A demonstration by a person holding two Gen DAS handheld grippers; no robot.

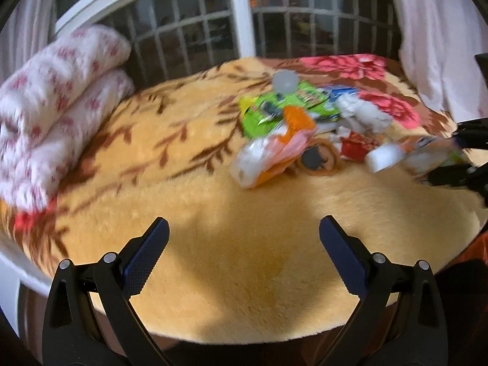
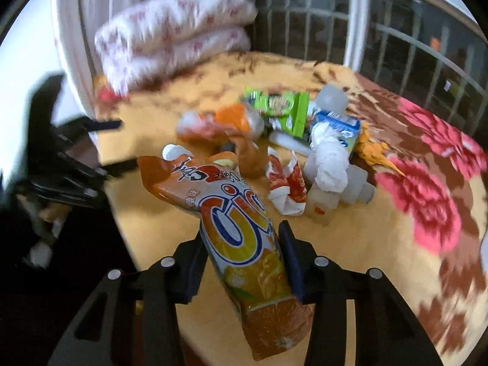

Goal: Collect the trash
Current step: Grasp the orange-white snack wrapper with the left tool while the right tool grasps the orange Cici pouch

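The right gripper (image 2: 242,262) has its two fingers closed onto the sides of an orange drink pouch (image 2: 241,244), pinching it about mid-length. The pouch stands tilted, its torn top leaning toward the heap and its bottom end hanging below the fingers, so it looks lifted clear of the blanket (image 2: 366,244) rather than lying on it. The left gripper (image 1: 244,262) is spread wide with nothing between its blue pads, hovering over the bare near part of the blanket, close to the bed's front edge.

Just beyond the held pouch lies the rest of the trash pile (image 2: 292,152), gathered toward the middle of the bed: a crumpled red-and-white wrapper (image 2: 286,186), a twisted white tissue (image 2: 329,158) draped over pale plastic bottles (image 2: 350,189), a blue-and-white carton (image 2: 338,122), a green snack packet (image 2: 280,106) and an orange-and-clear bag (image 2: 219,125). Farther off, at the far left corner by the window, sit two folded floral quilts (image 2: 170,36).

My reading is that one piece has just been picked and the collecting is in its early part, since most of the litter is unmoved on the bed. No bin or bag shows clearly in either view; dark shapes at the left edge of the right wrist view are too blurred to name. The next move calls for carrying the pouch to wherever the trash goes without loosening the pinch, as the slick film could slip, while the free left gripper can reach forward and right to the nearest piece of the heap.
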